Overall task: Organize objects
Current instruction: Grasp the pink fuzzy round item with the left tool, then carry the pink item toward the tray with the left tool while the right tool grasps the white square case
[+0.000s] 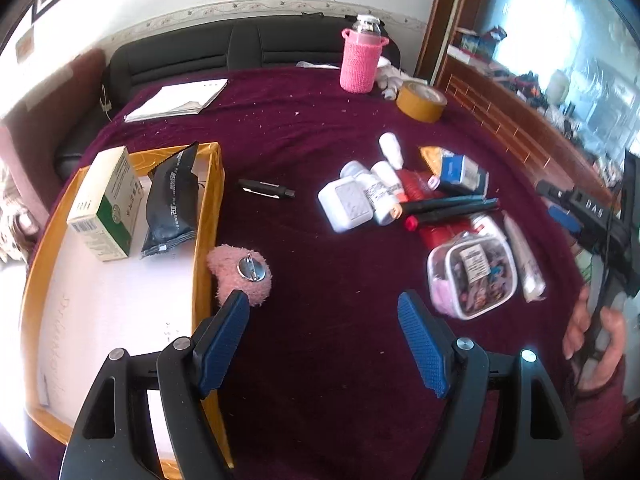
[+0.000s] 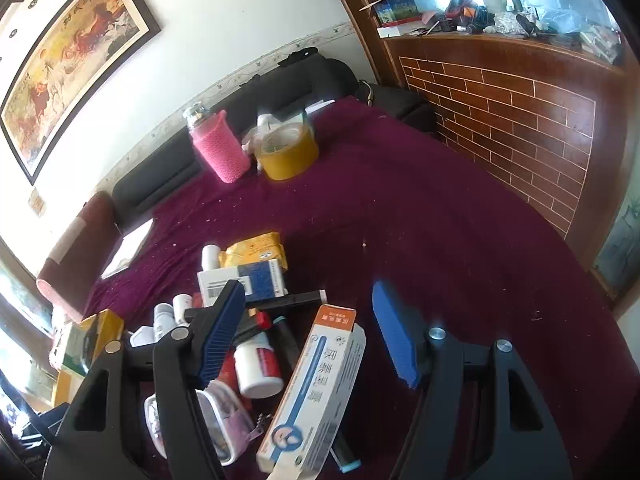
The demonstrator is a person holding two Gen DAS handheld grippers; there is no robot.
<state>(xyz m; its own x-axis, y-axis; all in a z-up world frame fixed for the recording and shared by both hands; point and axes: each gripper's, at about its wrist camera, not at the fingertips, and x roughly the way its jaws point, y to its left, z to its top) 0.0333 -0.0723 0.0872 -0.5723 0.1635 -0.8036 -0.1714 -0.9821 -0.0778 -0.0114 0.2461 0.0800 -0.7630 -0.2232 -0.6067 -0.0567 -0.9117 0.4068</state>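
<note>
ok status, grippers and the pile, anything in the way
Left gripper open, empty, over bare cloth. Right gripper open, empty, above the long white box. Tray holds two items; pink fuzzy brooch against its wall. Pile unsorted.

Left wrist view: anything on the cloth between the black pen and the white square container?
Nothing: bare maroon cloth separates the black pen from the white square container, seen in the left wrist view.

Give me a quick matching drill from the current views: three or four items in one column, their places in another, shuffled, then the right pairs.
Items:
1. green and white box
2. pink fuzzy pad
3. tape roll
4. black pen

Places:
A. beside the pink knitted bottle
B. inside the yellow-rimmed tray
C. alone on the cloth between tray and pile
D. against the tray's outer wall

Pairs: 1-B, 2-D, 3-A, 4-C
</note>
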